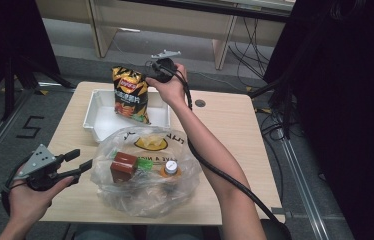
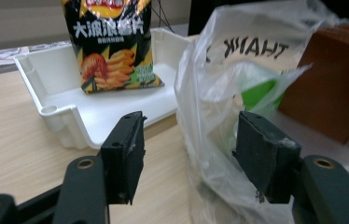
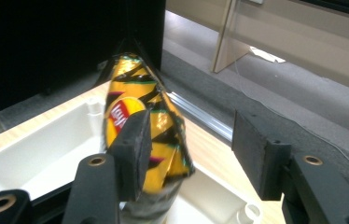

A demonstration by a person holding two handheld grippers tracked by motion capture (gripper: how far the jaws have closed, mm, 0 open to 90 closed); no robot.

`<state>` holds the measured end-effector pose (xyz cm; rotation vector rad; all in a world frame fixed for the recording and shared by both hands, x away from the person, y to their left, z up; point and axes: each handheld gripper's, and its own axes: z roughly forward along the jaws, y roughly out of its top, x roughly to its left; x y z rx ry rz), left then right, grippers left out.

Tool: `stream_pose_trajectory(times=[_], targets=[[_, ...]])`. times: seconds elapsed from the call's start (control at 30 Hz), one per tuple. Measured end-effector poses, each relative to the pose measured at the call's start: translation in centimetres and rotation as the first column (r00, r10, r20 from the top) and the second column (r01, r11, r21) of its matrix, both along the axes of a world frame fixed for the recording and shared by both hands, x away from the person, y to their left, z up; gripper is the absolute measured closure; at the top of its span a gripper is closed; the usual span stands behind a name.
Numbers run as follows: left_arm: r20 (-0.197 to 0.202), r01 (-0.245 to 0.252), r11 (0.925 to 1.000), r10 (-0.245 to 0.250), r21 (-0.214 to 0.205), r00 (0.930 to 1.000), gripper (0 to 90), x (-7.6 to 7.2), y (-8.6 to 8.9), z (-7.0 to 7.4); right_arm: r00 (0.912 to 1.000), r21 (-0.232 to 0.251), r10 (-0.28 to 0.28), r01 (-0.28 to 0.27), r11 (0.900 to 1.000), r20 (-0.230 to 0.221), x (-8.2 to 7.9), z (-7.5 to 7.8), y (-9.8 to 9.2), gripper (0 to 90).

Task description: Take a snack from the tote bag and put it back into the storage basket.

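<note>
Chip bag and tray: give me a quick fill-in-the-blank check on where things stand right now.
1. The chip bag stands in the white ____.
2. The right gripper has its jaws ____, one pad beside the bag.
3. The clear plastic bag holds a ____ box and a capped bottle.
4. The left gripper sits at the plastic bag's ____ edge in the high view.

Missing words: tray; open; brown; left

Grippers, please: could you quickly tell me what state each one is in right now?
Left gripper: open, jaws either side of the clear plastic bag's edge.
Right gripper: open beside the upright yellow-and-black crisp packet.
</note>
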<state>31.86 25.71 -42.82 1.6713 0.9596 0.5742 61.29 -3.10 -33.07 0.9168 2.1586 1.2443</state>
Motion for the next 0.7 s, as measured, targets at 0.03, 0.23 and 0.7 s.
stream_pose_trajectory(times=[0.03,0.23,0.7], targets=[[0.000,0.000,1.0000,0.000,0.000,1.0000,41.2,0.0,0.0,0.0,1.0000,0.000,0.000,0.000,1.0000,0.000,0.0,0.0,0.0,48.4],[0.034,-0.054,0.9943,0.057,-0.092,0.9978,37.4,0.8,1.1,1.7,0.9997,0.052,0.023,-0.023,0.9984,-0.010,-3.1,0.9,-2.2,49.0],[0.011,-0.074,0.9963,0.074,0.043,0.9972,64.1,6.7,1.4,2.2,0.9964,0.120,0.083,-0.080,0.9896,-0.018,-8.9,0.5,-8.0,53.8]])
